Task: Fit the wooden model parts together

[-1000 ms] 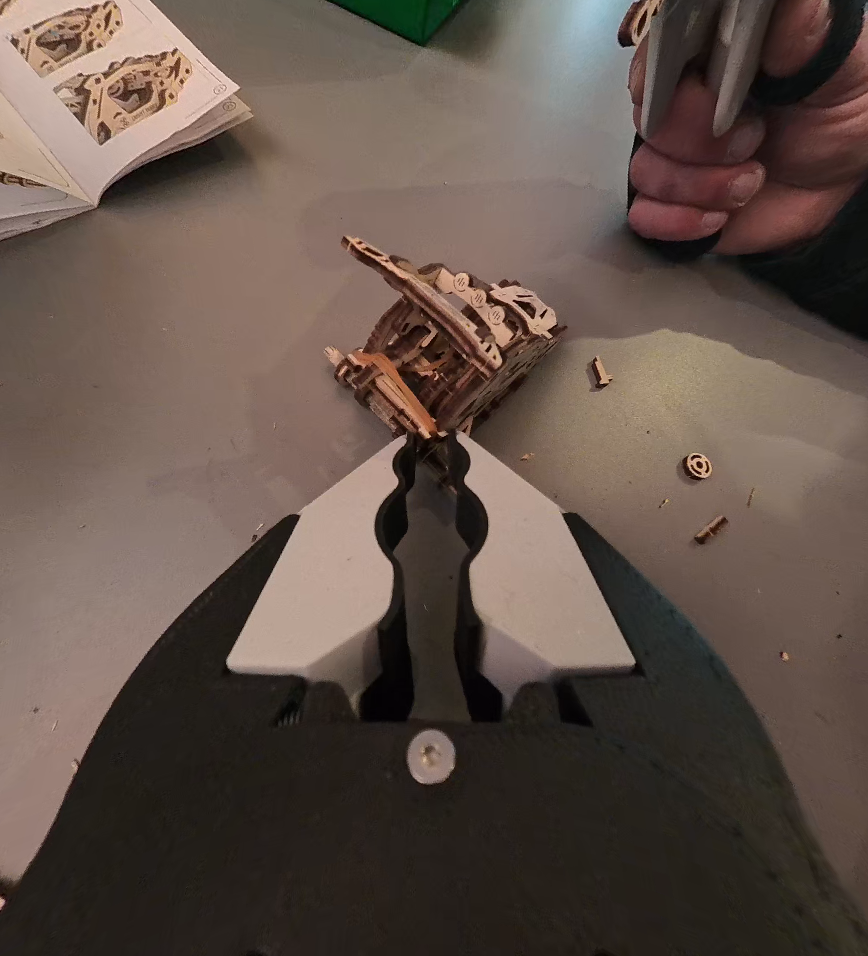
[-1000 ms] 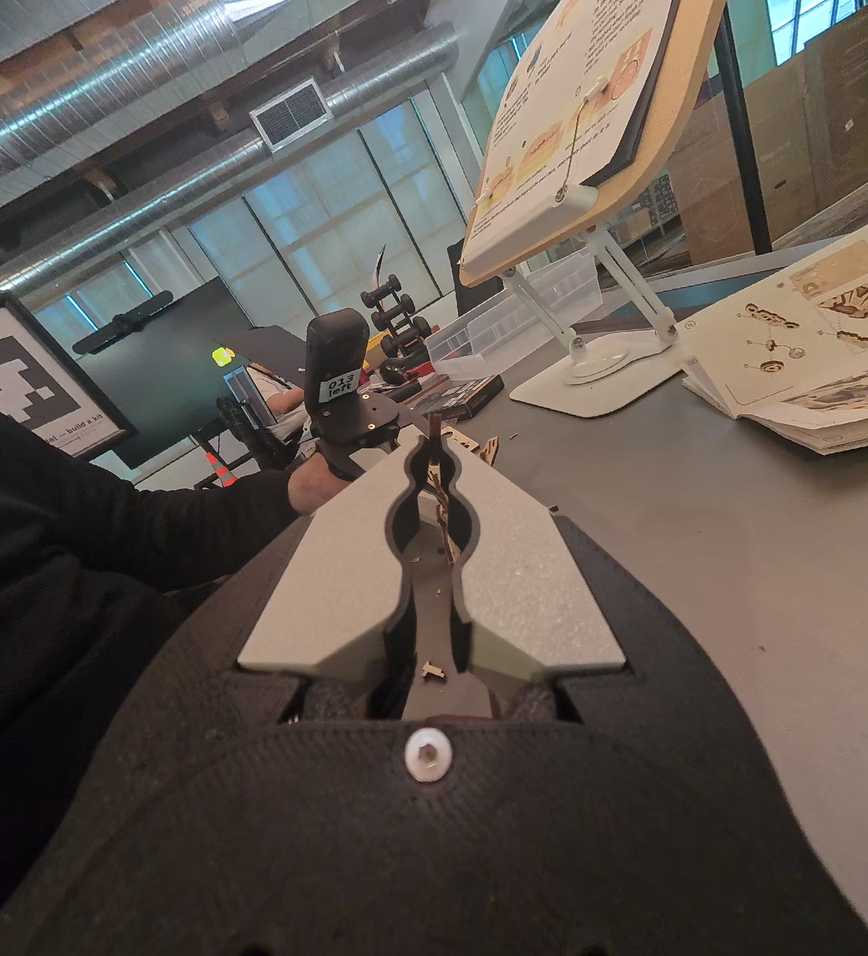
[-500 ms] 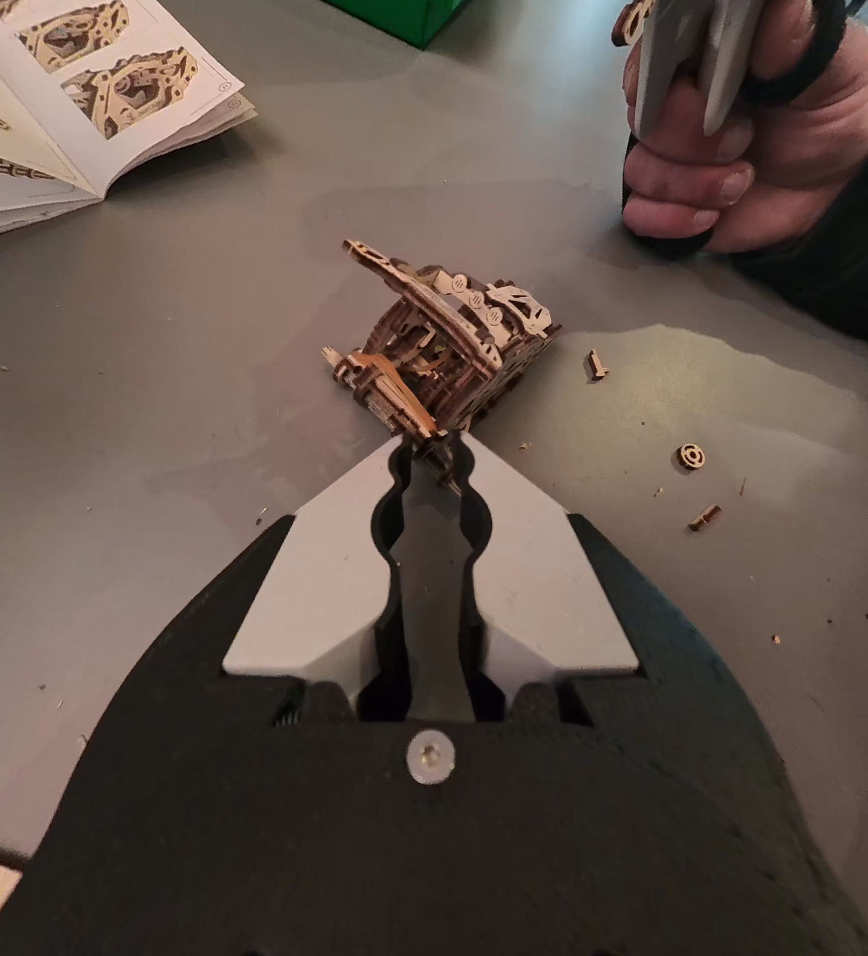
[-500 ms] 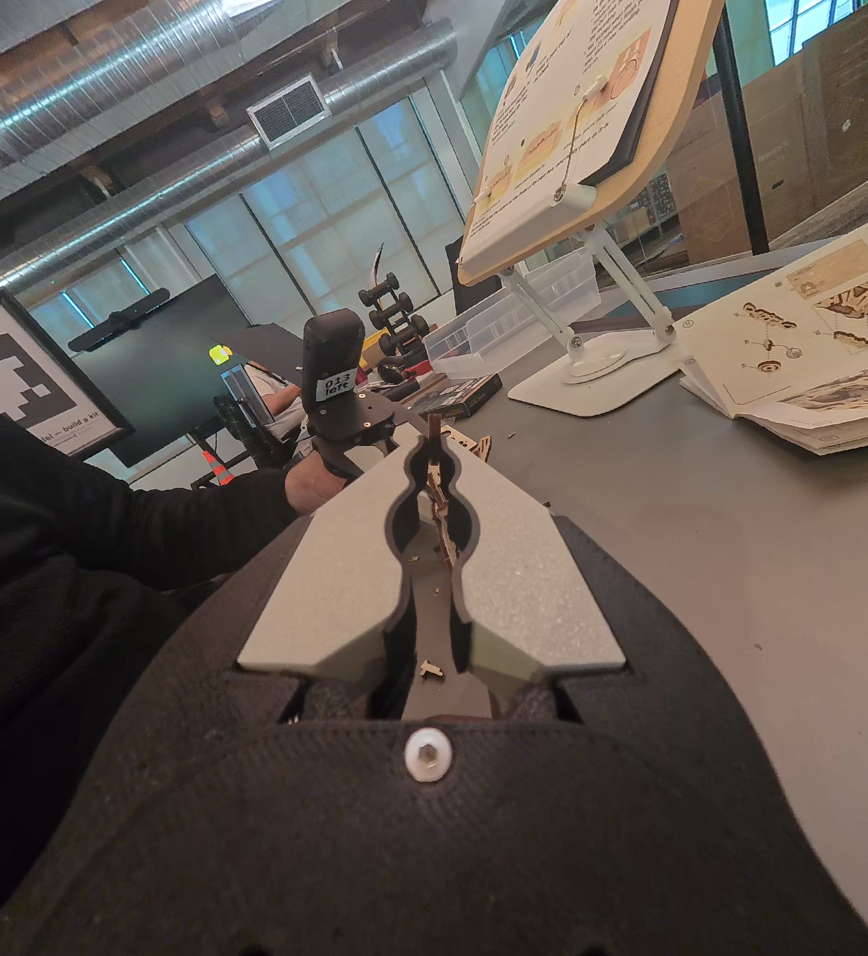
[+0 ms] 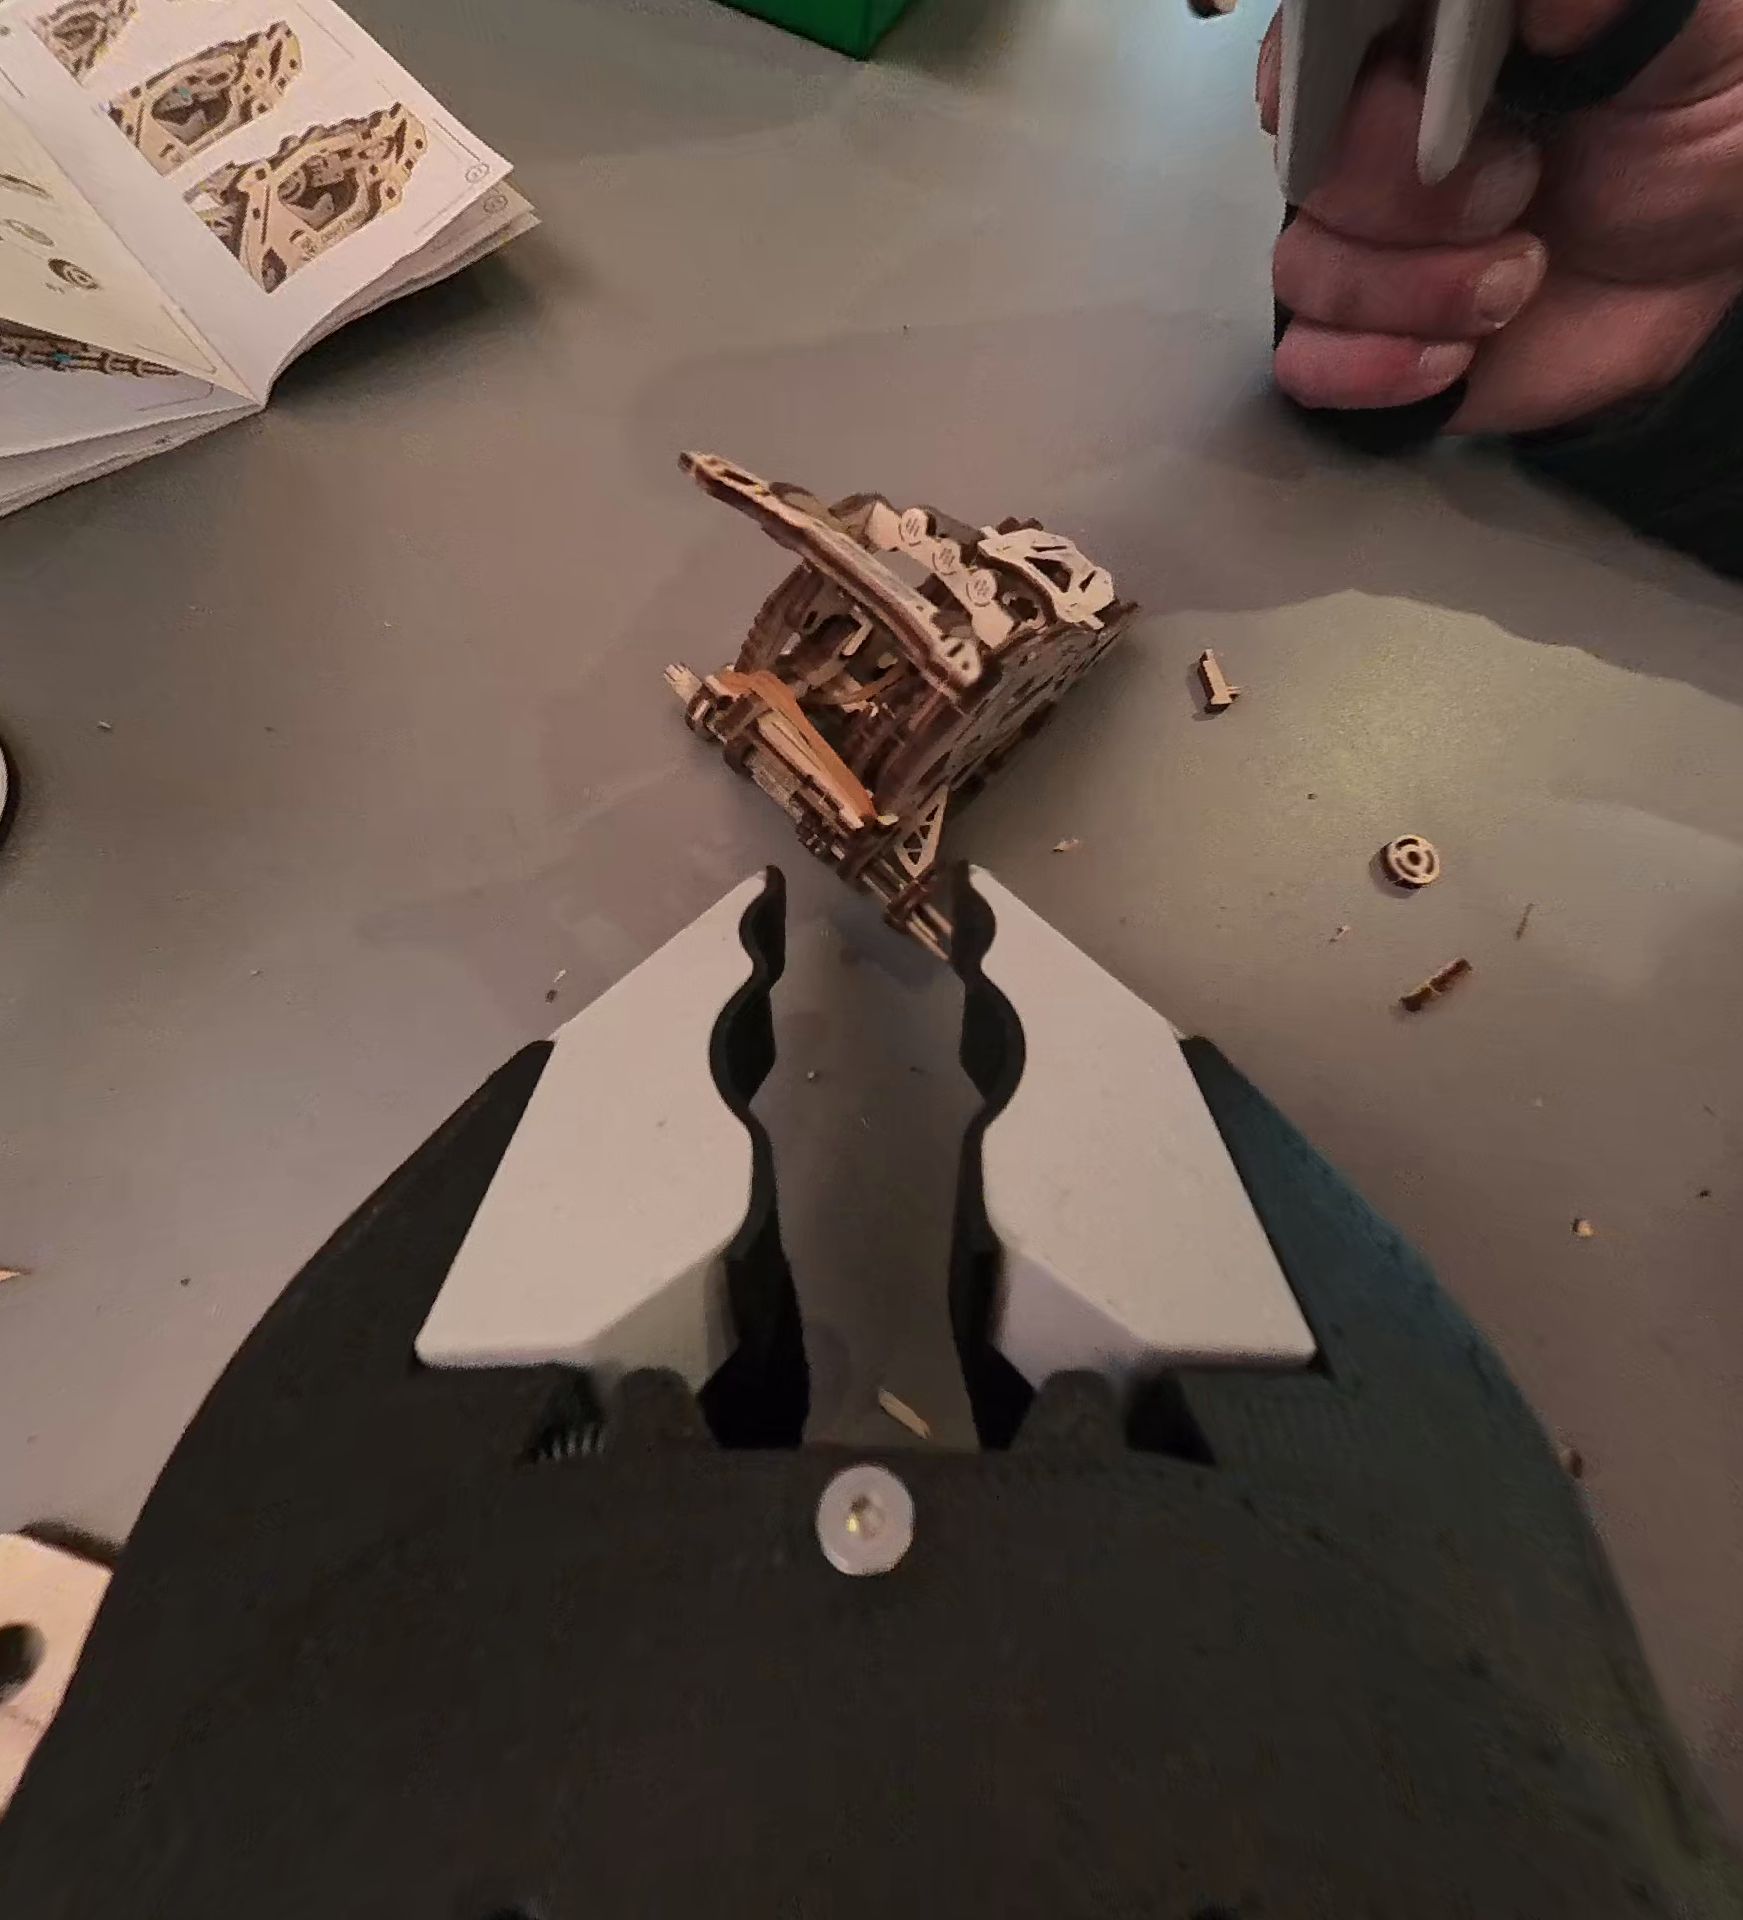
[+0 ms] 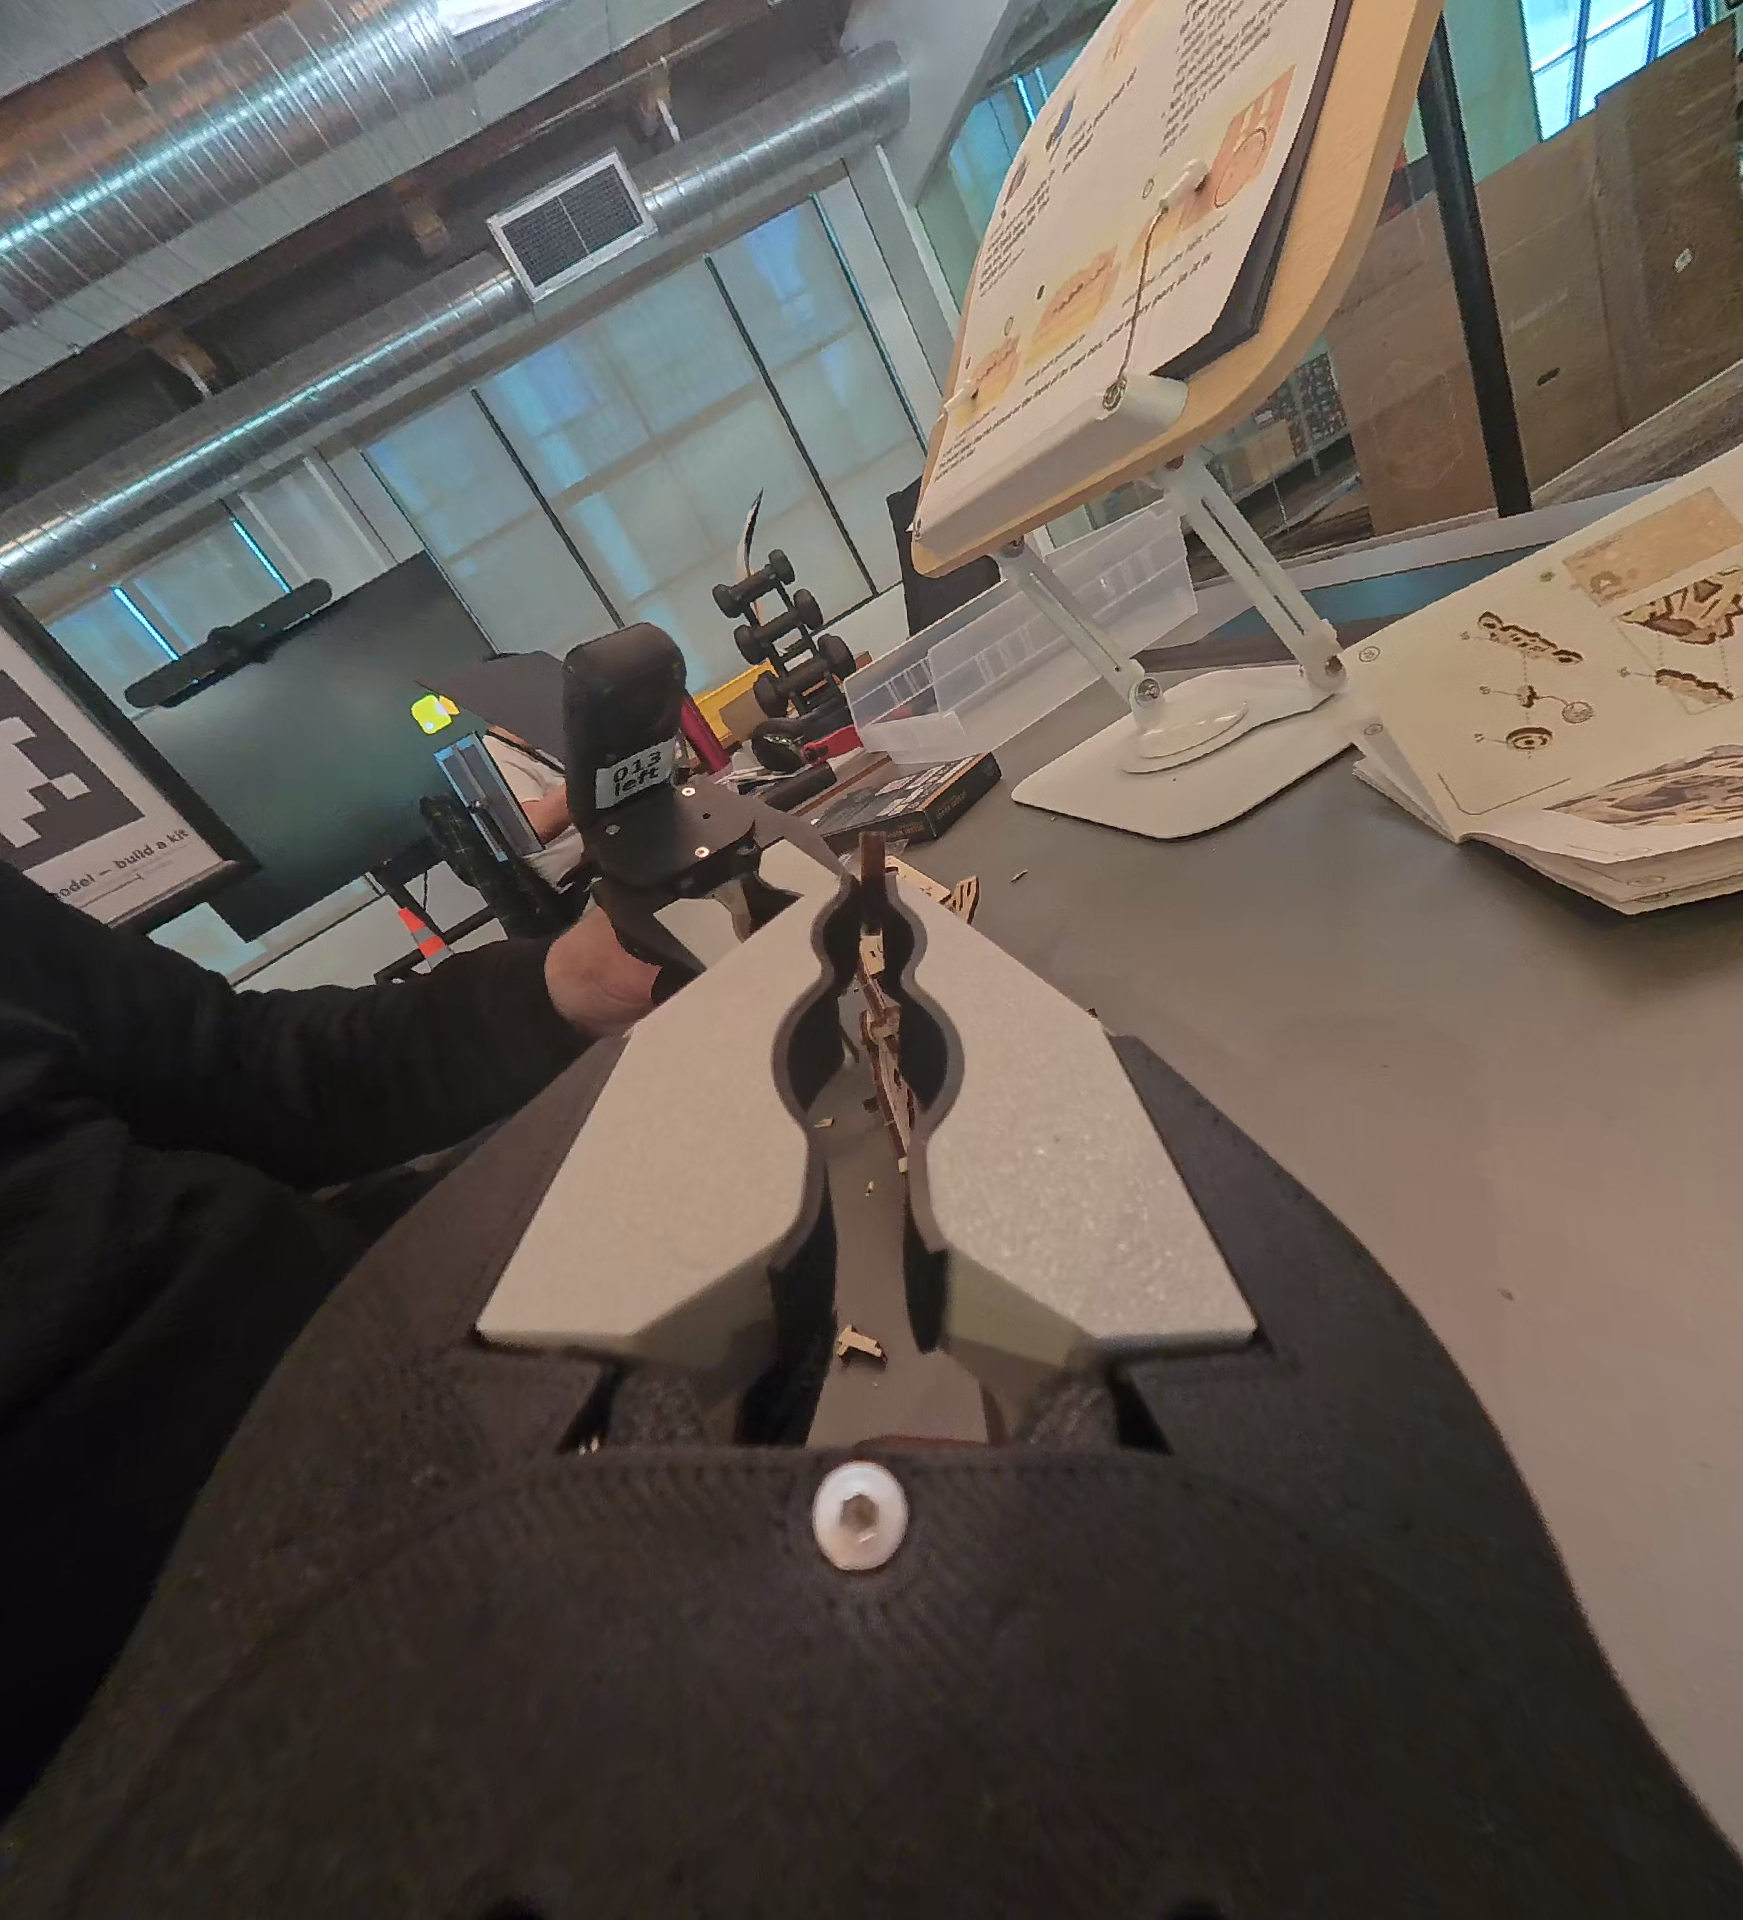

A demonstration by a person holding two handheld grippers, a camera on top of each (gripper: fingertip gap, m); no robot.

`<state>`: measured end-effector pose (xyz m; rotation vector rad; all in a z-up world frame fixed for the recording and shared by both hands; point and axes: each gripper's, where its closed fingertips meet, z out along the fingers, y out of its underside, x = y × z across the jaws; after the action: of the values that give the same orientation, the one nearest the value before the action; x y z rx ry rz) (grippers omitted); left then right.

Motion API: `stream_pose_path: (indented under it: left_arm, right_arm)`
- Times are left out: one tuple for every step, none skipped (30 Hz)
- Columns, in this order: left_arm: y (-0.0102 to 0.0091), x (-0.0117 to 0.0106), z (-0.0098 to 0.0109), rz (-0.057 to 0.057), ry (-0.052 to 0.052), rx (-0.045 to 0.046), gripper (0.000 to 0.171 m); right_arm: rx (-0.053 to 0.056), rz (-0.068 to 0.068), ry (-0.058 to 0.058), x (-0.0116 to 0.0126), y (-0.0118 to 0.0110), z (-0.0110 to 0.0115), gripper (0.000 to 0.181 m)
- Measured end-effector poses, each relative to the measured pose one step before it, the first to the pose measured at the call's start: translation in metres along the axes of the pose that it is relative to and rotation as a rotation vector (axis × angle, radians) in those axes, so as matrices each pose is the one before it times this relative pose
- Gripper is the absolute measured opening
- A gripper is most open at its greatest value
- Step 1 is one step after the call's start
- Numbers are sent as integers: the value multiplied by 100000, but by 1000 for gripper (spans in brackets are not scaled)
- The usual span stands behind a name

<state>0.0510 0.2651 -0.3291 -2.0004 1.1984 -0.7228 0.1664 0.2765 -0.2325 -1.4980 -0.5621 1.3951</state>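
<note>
At the far left of the left wrist view, an open white instruction booklet with printed assembly drawings point(image 5: 181, 197) lies flat on the grey counter point(image 5: 327, 727), its pages turned up, likely so the diagrams can be checked while both hands are busy. Toward the middle, the half-built brown laser-cut wooden model with a tan rubber band across it point(image 5: 888, 686) rests tilted on the counter, one thin strut pointing at the near side. The left gripper point(image 5: 862, 899) sits just short of it with its grey fingers point(image 5: 659, 1101) released and spread, the strut lying between the tips without being pinched; this looks like a stance for steadying the model when a part goes in. To the right, small loose wooden bits, among them a little round wooden ring point(image 5: 1411, 862), lie scattered within easy reach. At the far right, a hand point(image 5: 1532, 229) carries the right gripper point(image 6: 872, 914) lifted above the counter. In the right wrist view its fingers point(image 6: 1043, 1132) are clenched on a thin flat brown wooden piece point(image 6: 882, 1023), held edge-on, apparently ready to be slotted into the model.
</note>
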Motion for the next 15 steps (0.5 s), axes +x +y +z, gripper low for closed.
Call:
stream_pose_path:
  left_arm:
    - [113, 81, -72, 204, -355, -730, 30]
    - [139, 22, -173, 705, -836, -964, 30]
    - [115, 4, -338, 724, -893, -806, 30]
    - [114, -134, -575, 417, -1679, -556, 30]
    - [143, -175, -835, 500, -1571, -373, 31]
    - [190, -160, -1018, 106, -1167, -363, 32]
    - [258, -221, -1113, -525, -1355, -381, 32]
    - [377, -288, -1162, -485, -1764, -973, 32]
    - [565, -317, -1135, -407, -1876, -1991, 35]
    - [646, -374, -1131, -584, -2454, -2237, 37]
    - [593, -321, -1137, -512, -2696, -1333, 36]
    - [508, -209, -1092, -500, -2189, -455, 36]
    - [429, -117, -950, -747, -1689, 185, 35]
    - [476, -92, -731, -1163, -1516, -182, 35]
    - [551, 64, -470, -942, -566, -698, 35]
  right_arm:
    - [-53, -39, -19, -2, 10, 6, 1]
    - [11, -38, -30, -8, 0, -12, 0]
    - [85, -41, 31, 1, -25, -24, 0]
    - [-159, -292, 233, 10, 7, -39, 0]
    - [-502, -756, 552, 16, 23, -73, 0]
    - [-676, -1048, 489, -45, 46, -51, 0]
    - [-612, -1004, -87, -167, 52, 12, 0]
    - [-569, -674, -585, -260, 75, 81, 1]
    - [-1212, -703, -348, -237, 202, 119, 1]
    - [-1927, -1116, 177, -201, 325, 129, 1]
    - [-1976, -1466, 429, -203, 328, 108, 1]
    - [-1586, -1428, 305, -222, 248, 76, 1]
    - [-1186, -1460, -4, -282, 167, 39, 1]
    - [-1605, -2108, 710, -206, 246, 15, 1]
    - [-2365, -2618, 1314, -151, 387, 35, 1]
